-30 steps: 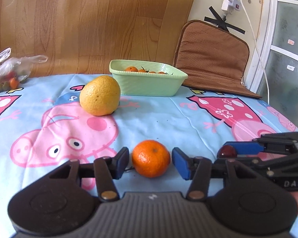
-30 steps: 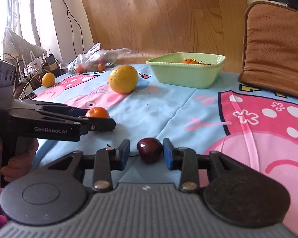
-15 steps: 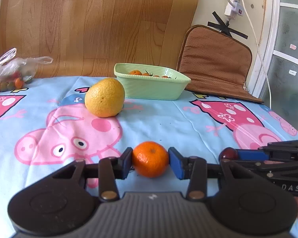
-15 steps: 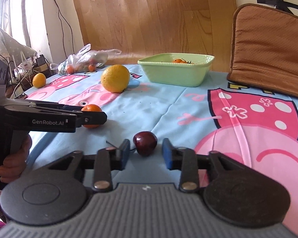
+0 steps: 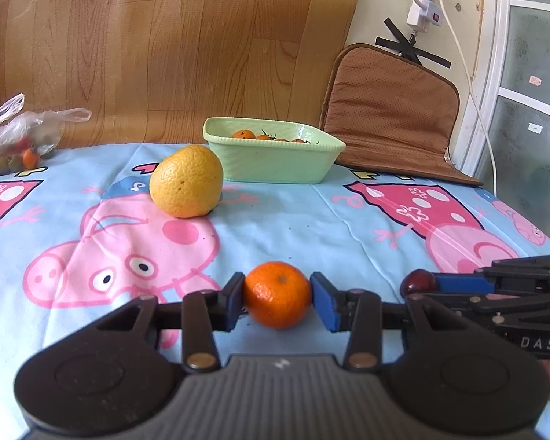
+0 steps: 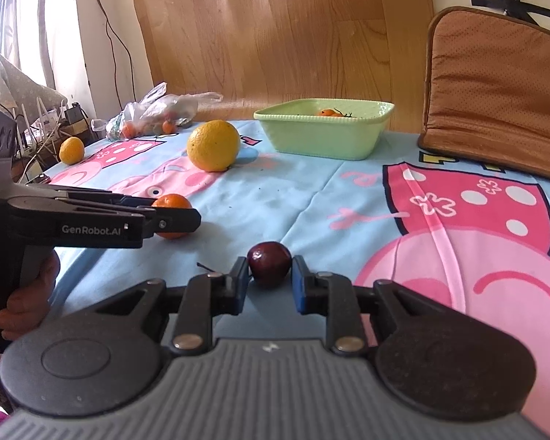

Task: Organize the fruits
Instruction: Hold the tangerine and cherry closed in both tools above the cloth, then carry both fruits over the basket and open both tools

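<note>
My left gripper [image 5: 277, 297] is shut on a small orange mandarin [image 5: 277, 294], held just above the tablecloth. My right gripper [image 6: 269, 278] is shut on a dark red cherry [image 6: 269, 262], its blue pads touching both sides. The cherry [image 5: 417, 282] and the right gripper's fingers [image 5: 495, 286] also show at the right of the left wrist view. The mandarin [image 6: 170, 203] shows behind the left gripper's fingers [image 6: 172, 220] in the right wrist view. A green bowl [image 5: 275, 159] with small orange fruits stands at the back. A large yellow orange [image 5: 186, 181] lies left of it.
A clear plastic bag of small fruits [image 5: 14, 143] lies at the back left. A small yellow fruit [image 6: 71, 150] sits at the table's left edge. A brown cushion [image 5: 388, 110] leans against the wall at the back right. A cartoon-pig tablecloth [image 5: 311, 220] covers the table.
Both grippers closed: the left onto the mandarin, the right onto the cherry. Both have lifted slightly, and the views now look a little higher over the table.
</note>
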Tool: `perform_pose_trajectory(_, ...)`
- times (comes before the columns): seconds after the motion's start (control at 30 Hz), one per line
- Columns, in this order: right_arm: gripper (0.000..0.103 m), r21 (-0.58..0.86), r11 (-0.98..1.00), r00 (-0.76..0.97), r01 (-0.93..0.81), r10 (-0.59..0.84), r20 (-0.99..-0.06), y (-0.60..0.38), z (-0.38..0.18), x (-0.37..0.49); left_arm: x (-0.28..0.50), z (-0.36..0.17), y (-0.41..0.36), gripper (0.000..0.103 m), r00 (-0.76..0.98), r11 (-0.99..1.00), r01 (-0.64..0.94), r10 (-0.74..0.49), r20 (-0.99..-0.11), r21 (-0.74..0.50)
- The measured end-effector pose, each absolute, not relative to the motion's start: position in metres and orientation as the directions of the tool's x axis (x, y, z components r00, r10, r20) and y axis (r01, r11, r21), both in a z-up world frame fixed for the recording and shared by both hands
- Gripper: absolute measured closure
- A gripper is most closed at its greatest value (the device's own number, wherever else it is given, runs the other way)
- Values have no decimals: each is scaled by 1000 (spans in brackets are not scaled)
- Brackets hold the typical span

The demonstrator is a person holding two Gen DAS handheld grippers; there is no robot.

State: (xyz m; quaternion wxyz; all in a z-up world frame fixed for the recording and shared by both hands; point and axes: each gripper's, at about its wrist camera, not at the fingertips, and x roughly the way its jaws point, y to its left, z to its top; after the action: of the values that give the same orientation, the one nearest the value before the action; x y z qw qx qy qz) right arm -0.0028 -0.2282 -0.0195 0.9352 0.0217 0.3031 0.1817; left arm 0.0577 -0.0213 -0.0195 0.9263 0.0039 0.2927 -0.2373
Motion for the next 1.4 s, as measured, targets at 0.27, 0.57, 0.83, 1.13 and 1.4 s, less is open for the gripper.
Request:
perform_pose_trajectory(0.27, 75, 154, 932, 747, -327, 355, -562, -228, -19, -3, 58, -20, -21, 64, 716, 887, 442, -438, -544, -133)
perform_pose_trajectory(0.57, 75, 172, 929, 744, -326, 365, -560, -230, -20, -3, 58, -20, -22, 64, 717, 888, 442, -435, -544, -128)
perform_pose_trajectory(0.83, 75, 181, 928, 742, -326, 370, -559, -232, -19, -3, 58, -20, -23, 64, 715, 887, 444, -435, -547, -124)
perform_pose_trajectory(1.13, 75, 185, 928, 745, -323, 370, -555, -233, -19, -4, 58, -20, -22, 64, 714, 885, 447, -440, -545, -129)
perform_pose_trajectory(1.4, 75, 216, 934, 793, -284, 356, -495, -251, 3, 20, 93, 16, -24, 64, 699, 858, 469, -506, -505, -209)
